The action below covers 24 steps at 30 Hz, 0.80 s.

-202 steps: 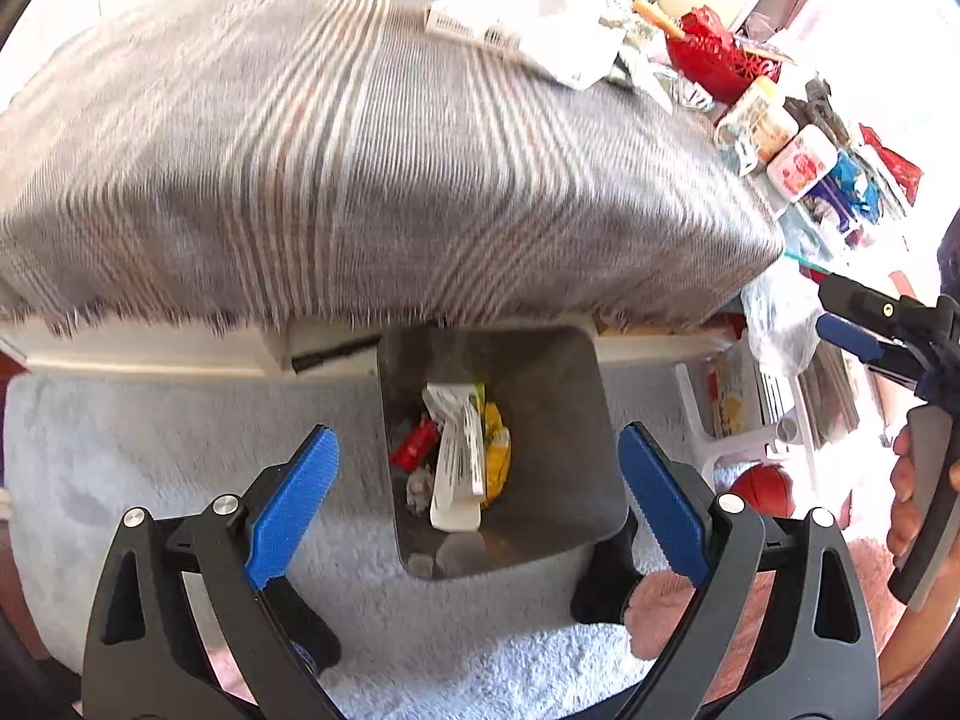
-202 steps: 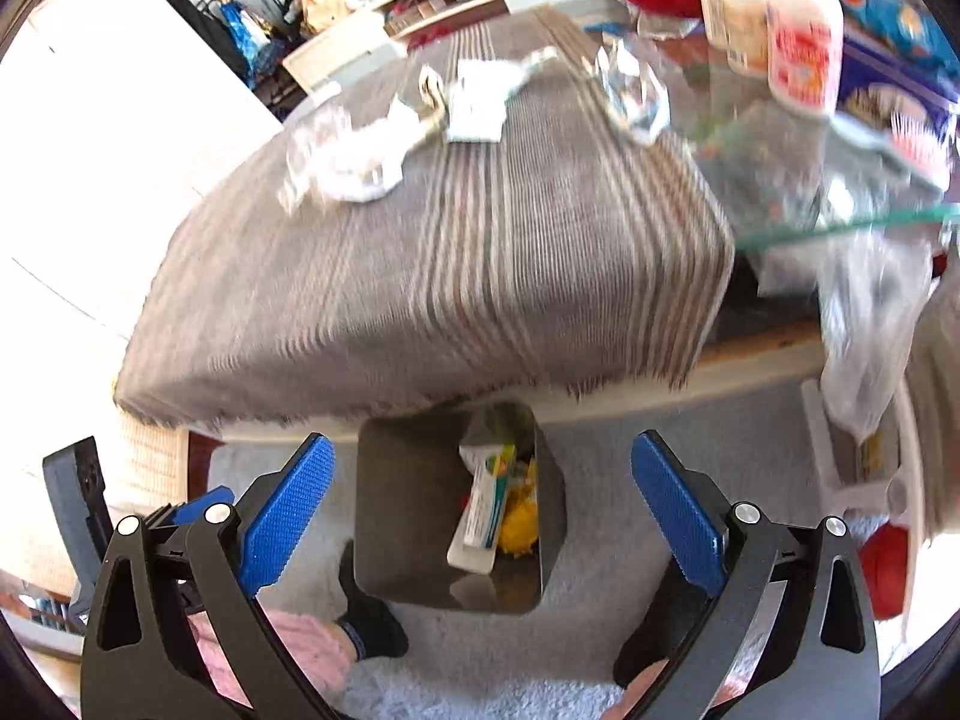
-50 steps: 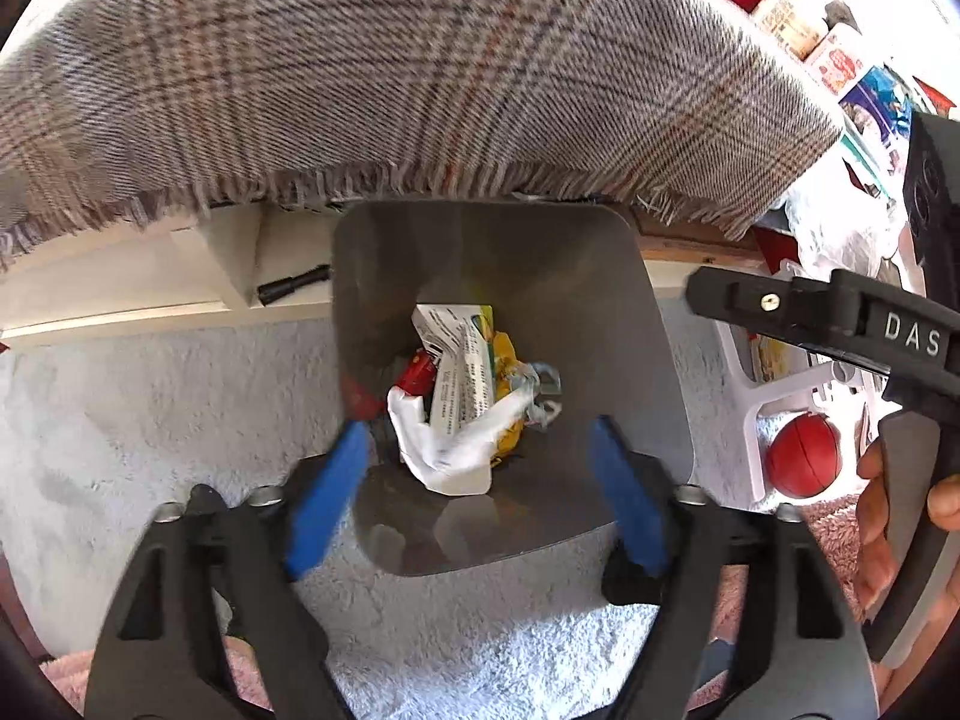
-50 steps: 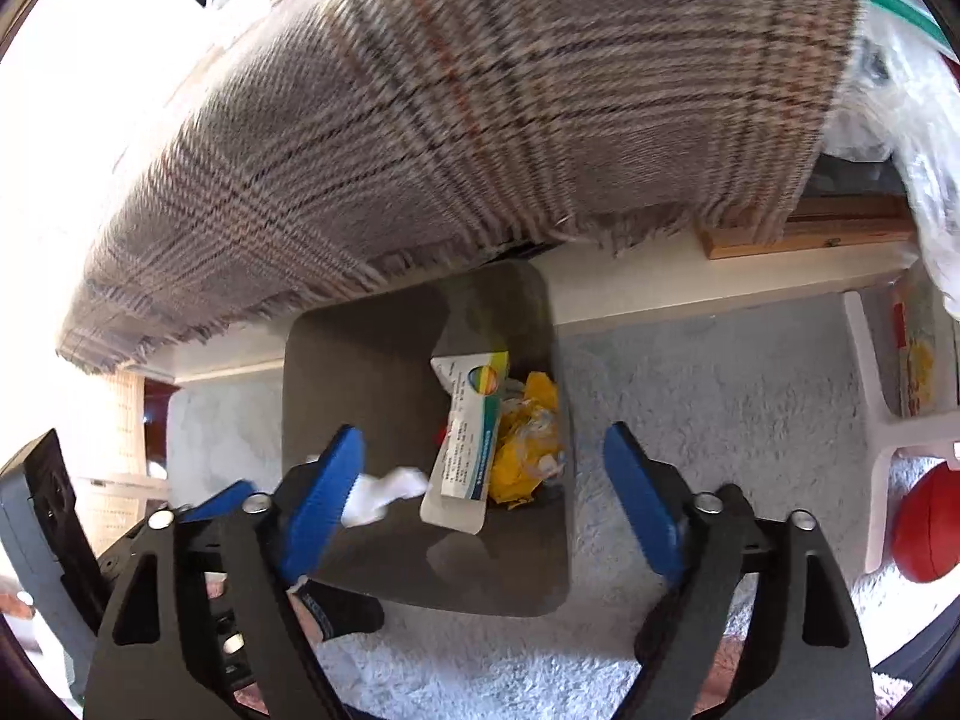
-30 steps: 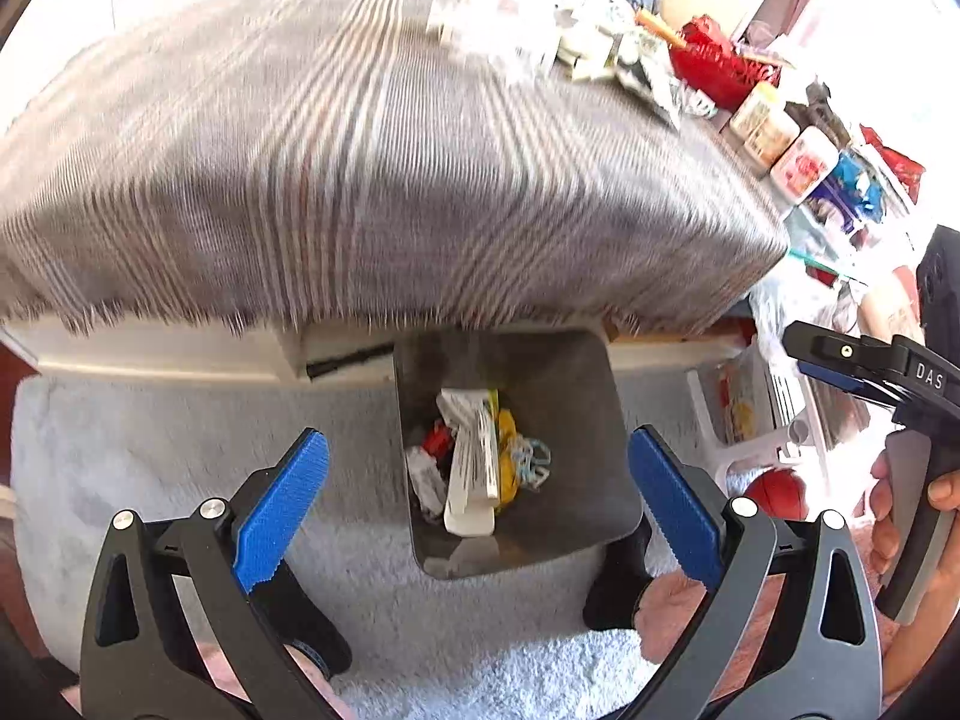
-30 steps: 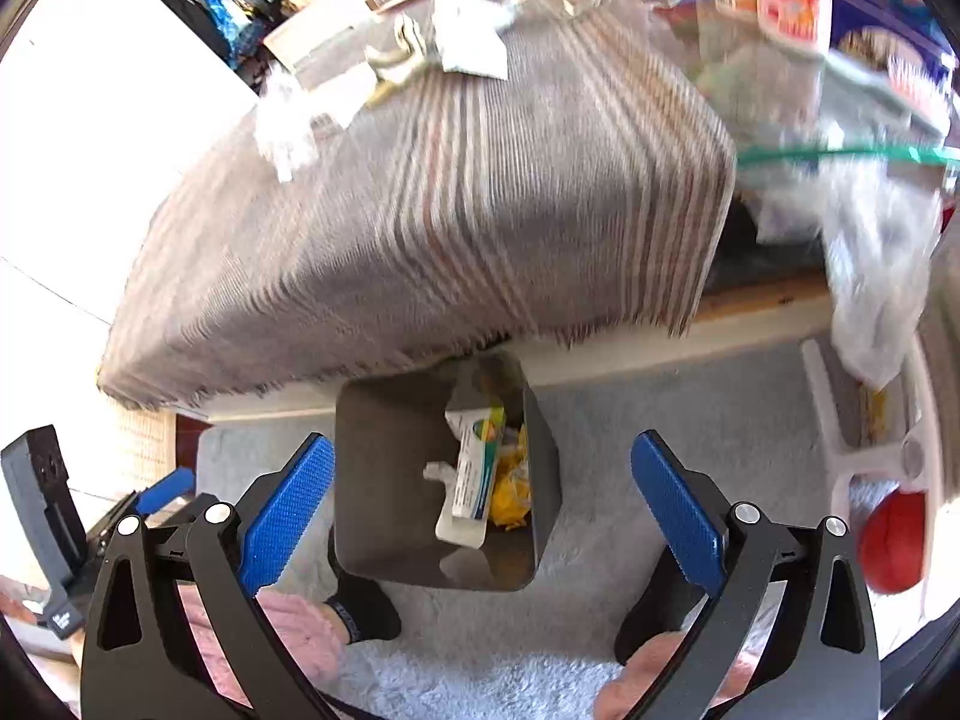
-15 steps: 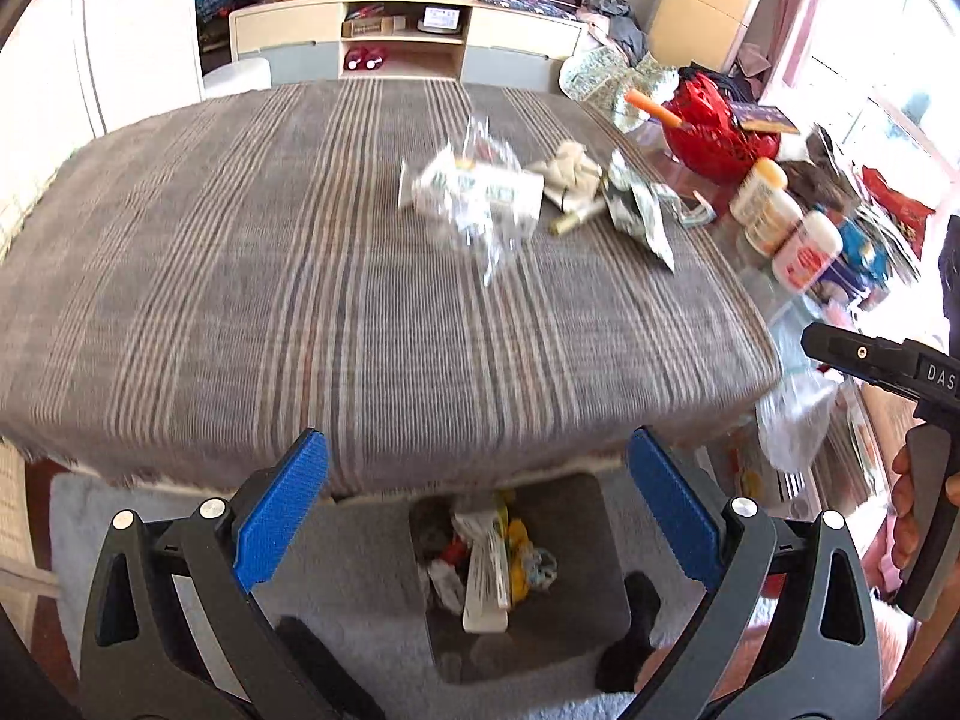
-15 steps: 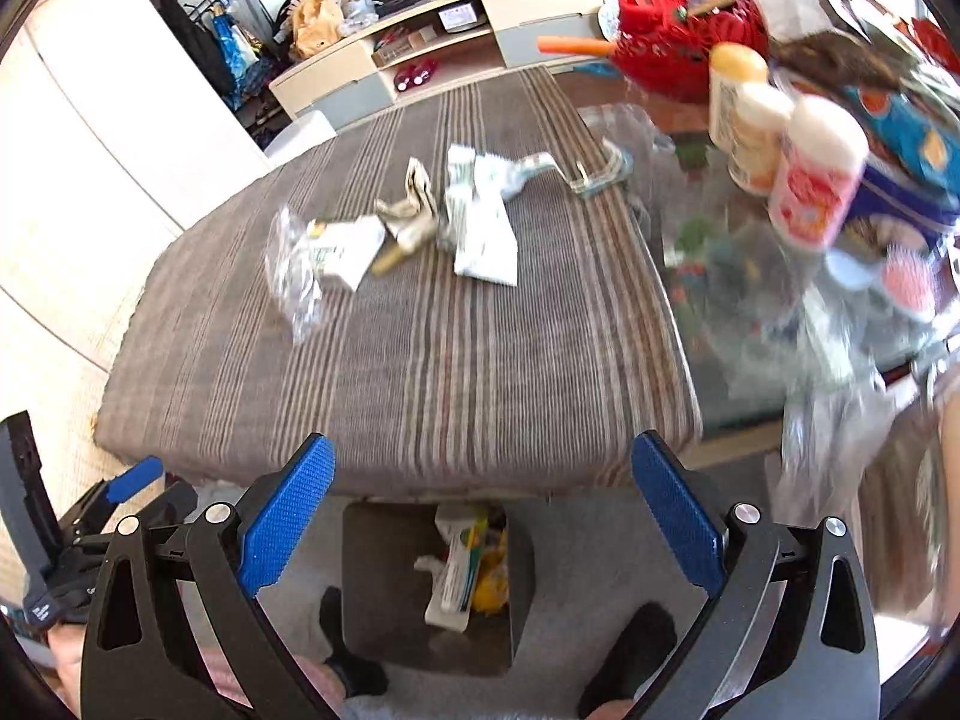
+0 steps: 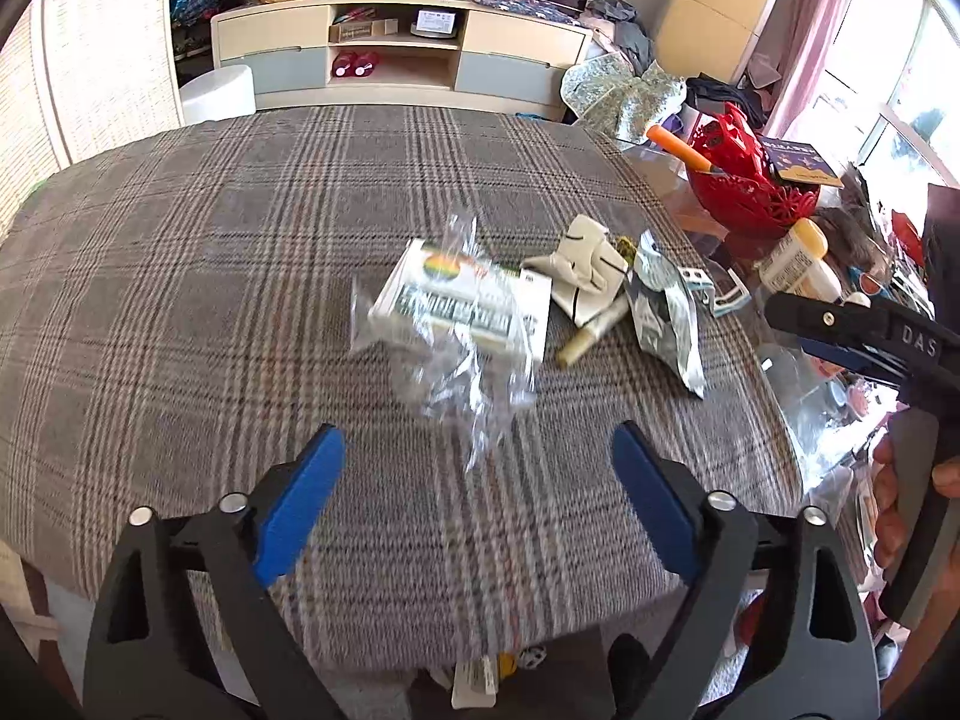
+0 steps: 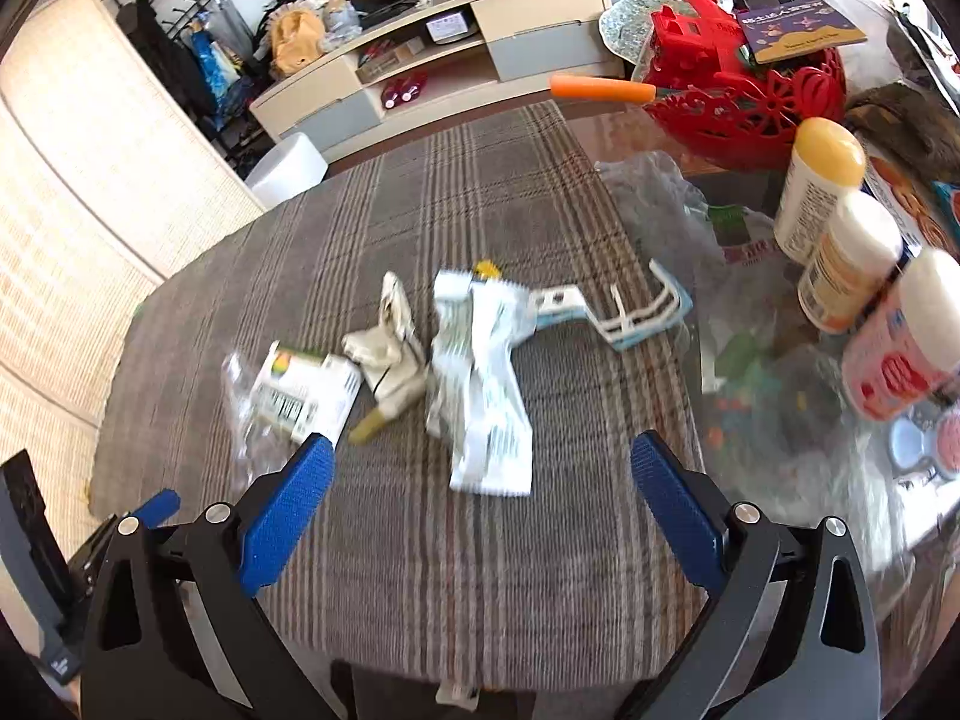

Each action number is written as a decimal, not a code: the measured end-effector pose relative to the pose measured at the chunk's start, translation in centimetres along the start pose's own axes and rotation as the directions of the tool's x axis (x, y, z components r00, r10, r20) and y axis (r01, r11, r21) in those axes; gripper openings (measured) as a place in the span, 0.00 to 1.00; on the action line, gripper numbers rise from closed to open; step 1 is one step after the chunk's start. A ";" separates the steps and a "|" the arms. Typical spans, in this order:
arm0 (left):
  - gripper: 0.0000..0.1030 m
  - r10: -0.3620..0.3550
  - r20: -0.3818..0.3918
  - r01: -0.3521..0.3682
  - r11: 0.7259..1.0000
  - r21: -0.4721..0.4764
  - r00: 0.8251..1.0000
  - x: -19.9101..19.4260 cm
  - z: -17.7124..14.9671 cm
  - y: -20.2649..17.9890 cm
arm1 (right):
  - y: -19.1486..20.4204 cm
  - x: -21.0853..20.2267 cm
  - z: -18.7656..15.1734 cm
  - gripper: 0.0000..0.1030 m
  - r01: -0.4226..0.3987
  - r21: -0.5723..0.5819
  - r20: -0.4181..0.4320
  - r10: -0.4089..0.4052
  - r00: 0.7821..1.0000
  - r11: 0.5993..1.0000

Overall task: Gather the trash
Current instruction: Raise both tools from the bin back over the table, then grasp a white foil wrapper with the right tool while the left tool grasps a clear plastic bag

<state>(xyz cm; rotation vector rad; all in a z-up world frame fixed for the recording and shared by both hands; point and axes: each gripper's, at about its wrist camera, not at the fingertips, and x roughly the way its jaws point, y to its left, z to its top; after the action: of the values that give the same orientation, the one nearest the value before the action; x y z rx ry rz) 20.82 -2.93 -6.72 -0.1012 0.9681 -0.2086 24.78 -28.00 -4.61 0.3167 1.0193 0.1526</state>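
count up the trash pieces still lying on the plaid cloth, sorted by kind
Boxes in clear plastic wrap: 1
Crumpled paper scraps: 1
Crinkled foil-like packets: 1
Small yellowish stubs: 1
White-and-blue packaging frames: 1
Total: 5

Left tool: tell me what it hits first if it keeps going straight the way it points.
Probably the clear plastic wrapper around the white box on the plaid cloth. The left tool is open and empty, aimed at it; depth is hard to judge.

Left tool (image 9: 471, 483) and right tool (image 10: 477, 492) — both angled downward, jaws apart and empty, left's just narrowing
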 end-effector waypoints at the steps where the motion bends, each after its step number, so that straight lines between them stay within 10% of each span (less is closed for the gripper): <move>1: 0.77 0.002 -0.003 -0.002 1.000 0.004 1.000 0.4 0.4 -0.1 | -0.1 0.4 0.6 0.97 0.006 0.003 -0.001 -0.006 1.000 1.000; 24: 0.52 0.007 -0.075 -0.002 0.998 0.068 0.997 6.7 3.3 -1.8 | 0.4 9.0 4.5 0.97 0.045 -0.098 -0.112 -0.056 0.992 0.994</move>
<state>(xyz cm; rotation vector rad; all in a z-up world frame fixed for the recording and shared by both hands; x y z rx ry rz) 26.94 -6.17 -9.93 -0.0289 1.0351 -0.2428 33.26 -26.06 -9.61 0.1963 1.1296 0.1743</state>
